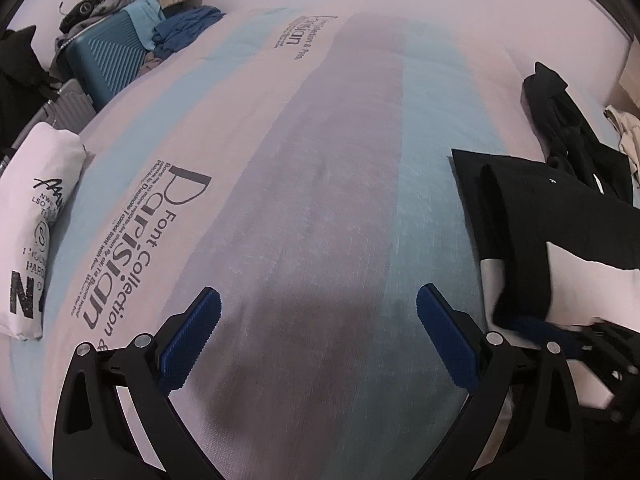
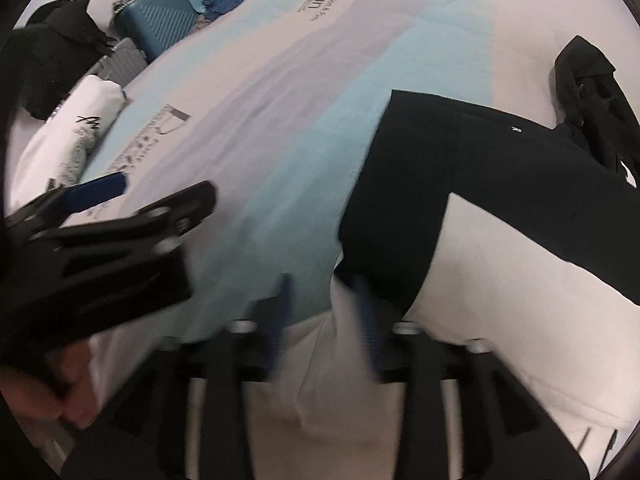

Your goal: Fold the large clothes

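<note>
Two hand-held grippers hang over a bed (image 1: pixel 320 184) spread with a blue, grey and white striped cover printed with lettering, its wide middle bare and open for movement. The left gripper (image 1: pixel 318 332) points down at the grey stripe, jaws spread wide with nothing between them and the cover bare around its blue pads (image 1: pixel 192 340). To its right lies the garment (image 2: pixel 420 208), black with white panels, laid flat near the bed's right side; a white edge of it runs up between the fingers of the right gripper (image 2: pixel 322 320), whose jaws stand parted and, through the blur, do not appear to pinch the cloth. Beyond the garment a black bundle (image 2: pixel 592 96) sits close to the bed's right edge. On the left edge rests a folded white shirt (image 1: pixel 36 232) with black print. Past the far left corner stands a teal suitcase (image 1: pixel 108 60), with blue clothes (image 1: pixel 184 28) and a dark pouch (image 1: pixel 82 10) heaped on and beside it, and a grey case (image 1: pixel 68 108) next to it. A hand (image 2: pixel 48 384) shows at the lower left of the right wrist view
</note>
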`<state>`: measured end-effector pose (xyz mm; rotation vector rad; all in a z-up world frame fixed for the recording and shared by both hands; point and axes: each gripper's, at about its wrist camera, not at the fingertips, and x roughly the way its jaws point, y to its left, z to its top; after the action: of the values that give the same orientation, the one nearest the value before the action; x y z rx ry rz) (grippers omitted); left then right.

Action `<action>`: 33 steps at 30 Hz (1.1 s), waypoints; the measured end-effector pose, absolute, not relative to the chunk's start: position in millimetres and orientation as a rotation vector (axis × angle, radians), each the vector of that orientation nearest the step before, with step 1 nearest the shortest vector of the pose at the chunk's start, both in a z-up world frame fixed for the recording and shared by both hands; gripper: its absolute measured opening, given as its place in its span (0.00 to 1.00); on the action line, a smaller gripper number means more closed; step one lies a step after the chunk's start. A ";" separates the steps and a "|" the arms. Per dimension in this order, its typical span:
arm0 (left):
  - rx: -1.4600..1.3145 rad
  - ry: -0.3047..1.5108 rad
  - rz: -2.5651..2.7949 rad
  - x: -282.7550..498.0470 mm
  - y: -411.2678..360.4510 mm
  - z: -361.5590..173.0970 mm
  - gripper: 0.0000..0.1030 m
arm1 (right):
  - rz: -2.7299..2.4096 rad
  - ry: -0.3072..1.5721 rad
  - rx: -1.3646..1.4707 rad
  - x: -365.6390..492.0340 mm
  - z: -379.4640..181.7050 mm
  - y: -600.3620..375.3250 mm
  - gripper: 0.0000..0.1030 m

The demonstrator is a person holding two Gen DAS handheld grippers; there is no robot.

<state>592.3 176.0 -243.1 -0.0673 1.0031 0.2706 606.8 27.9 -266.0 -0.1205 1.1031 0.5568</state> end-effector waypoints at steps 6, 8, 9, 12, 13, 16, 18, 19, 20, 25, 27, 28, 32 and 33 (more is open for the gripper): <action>-0.086 0.987 0.259 596.6 170.9 -222.2 0.93 | 0.557 1.032 -0.061 581.6 -209.0 -22.4 0.55; -0.086 0.981 0.233 600.5 160.6 -214.1 0.93 | 0.519 1.008 -0.048 579.3 -193.2 -55.2 0.55; -0.075 0.977 0.216 603.1 153.4 -210.7 0.93 | 0.494 1.007 -0.053 580.8 -190.6 -70.0 0.55; -0.042 0.965 0.124 616.0 120.8 -204.9 0.93 | 0.369 1.024 -0.095 591.5 -191.6 -125.9 0.55; -0.042 0.972 0.095 620.4 113.2 -206.5 0.93 | 0.330 1.043 -0.112 596.1 -194.5 -142.7 0.55; -0.020 0.995 0.036 634.6 87.4 -212.6 0.93 | 0.196 1.056 -0.124 609.1 -196.9 -203.2 0.55; -0.007 1.004 -0.005 641.9 70.7 -215.5 0.93 | 0.126 1.053 -0.139 614.9 -198.8 -231.9 0.55; 0.009 1.007 -0.028 645.8 59.8 -218.3 0.93 | 0.089 1.051 -0.151 616.2 -201.9 -247.2 0.55; 0.023 1.014 -0.038 648.8 52.4 -221.8 0.93 | 0.053 1.052 -0.155 617.6 -206.3 -263.3 0.55; 0.047 1.088 -0.047 664.3 30.2 -250.8 0.93 | -0.040 1.134 -0.056 636.2 -251.1 -328.8 0.46; 0.046 1.119 -0.022 666.9 31.5 -263.5 0.93 | -0.046 1.166 -0.024 639.6 -265.5 -340.9 0.41; 0.025 1.143 -0.017 668.4 34.8 -272.7 0.94 | -0.039 1.179 0.005 641.1 -272.4 -347.3 0.41; 0.020 1.171 -0.016 669.8 37.7 -288.2 0.94 | -0.007 1.198 -0.021 643.6 -286.5 -350.4 0.41; 0.022 1.174 -0.013 670.3 38.2 -287.4 0.94 | 0.000 1.199 -0.031 643.0 -283.8 -353.1 0.41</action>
<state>670.4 38.2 -287.4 0.0221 1.1736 -0.0128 643.0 -353.1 -283.8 -0.0307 1.1986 0.0000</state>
